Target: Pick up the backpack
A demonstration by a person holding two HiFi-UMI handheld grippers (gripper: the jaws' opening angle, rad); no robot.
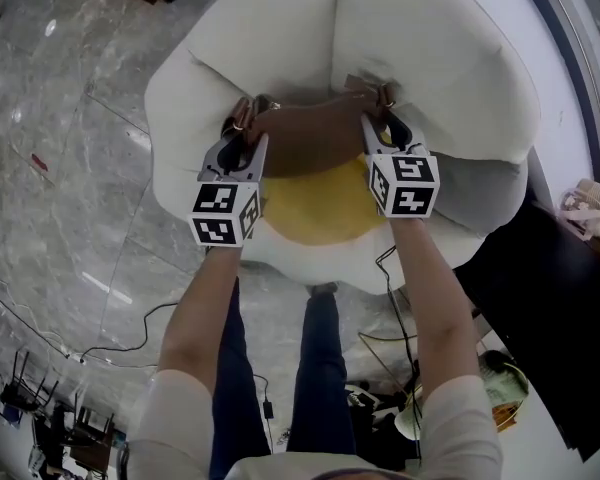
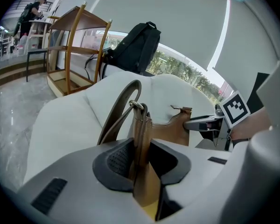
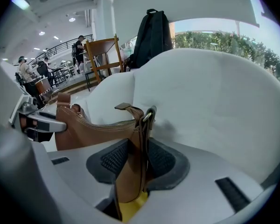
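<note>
Brown bag (image 1: 315, 140): lying on white armchair (image 1: 435, 63); left gripper (image 1: 242, 128) clamped on bag's left strap end; right gripper (image 1: 385, 118) clamped on its right strap end; black backpack (image 2: 137, 48) behind armchair, apart from both.

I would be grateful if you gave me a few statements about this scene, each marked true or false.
1. The left gripper is clamped on one end of the brown bag. True.
2. The right gripper hangs empty over the floor. False: it is clamped on the bag's other end.
3. A yellow cushion lies on the white armchair, next to the bag. True.
4. The black backpack lies on the floor by the person's feet. False: it shows beyond the armchair's back, untouched by either gripper.
5. The bag's strap is made of chain. False: it is brown leather like the bag.
</note>
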